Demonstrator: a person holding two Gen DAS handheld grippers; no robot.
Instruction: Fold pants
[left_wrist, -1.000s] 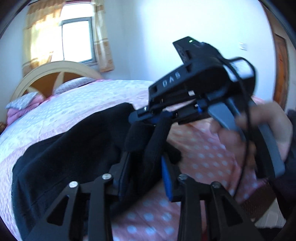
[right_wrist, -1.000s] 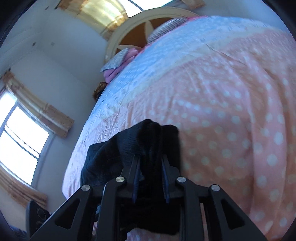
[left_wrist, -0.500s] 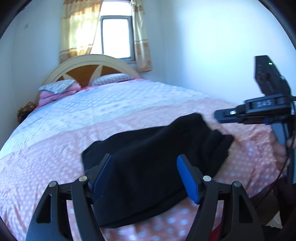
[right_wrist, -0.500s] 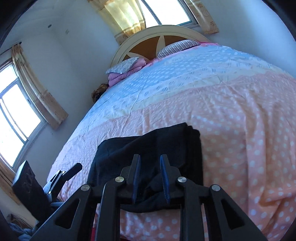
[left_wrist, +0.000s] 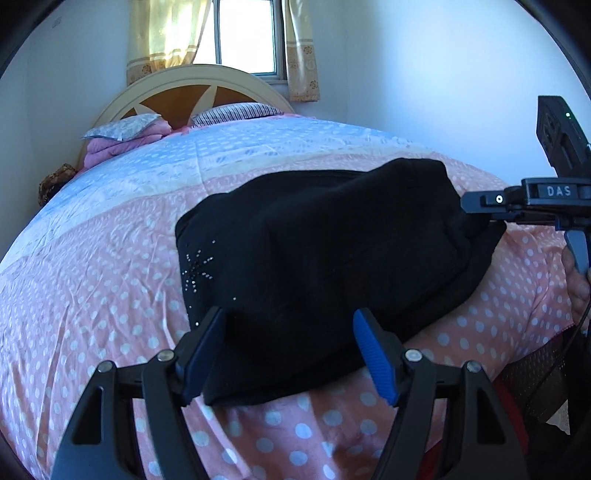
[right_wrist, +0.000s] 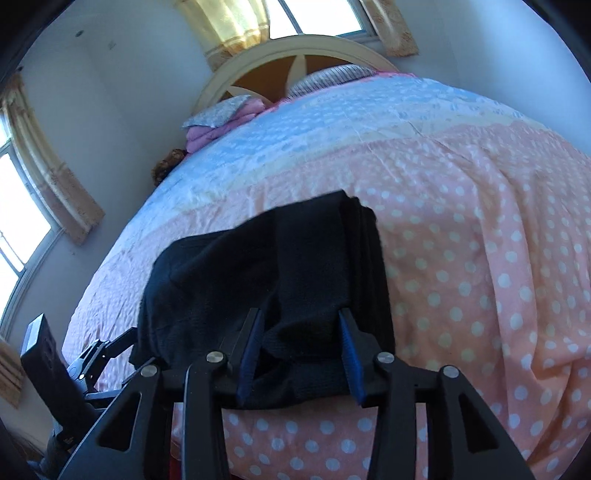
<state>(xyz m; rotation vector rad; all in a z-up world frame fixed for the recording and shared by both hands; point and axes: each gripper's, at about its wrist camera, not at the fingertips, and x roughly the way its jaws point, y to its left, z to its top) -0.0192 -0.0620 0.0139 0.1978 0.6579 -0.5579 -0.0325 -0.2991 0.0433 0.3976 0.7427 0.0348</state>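
Observation:
The black pants lie folded in a thick bundle on the pink dotted bedspread, near the bed's front edge. A small sparkly star pattern shows on their left side. My left gripper is open and empty, its blue pads either side of the bundle's near edge. My right gripper is open, its pads apart over the near edge of the pants. The right gripper's body shows at the right in the left wrist view, and the left gripper's at the lower left in the right wrist view.
The bed has a rounded wooden headboard with pillows and folded pink bedding at the far end. Curtained windows are behind and to the left. The bed's front edge drops off just below the pants.
Both grippers have let go of the pants and opened. The pants dropped onto the bed as a folded bundle, and both grippers pulled back toward the front edge.

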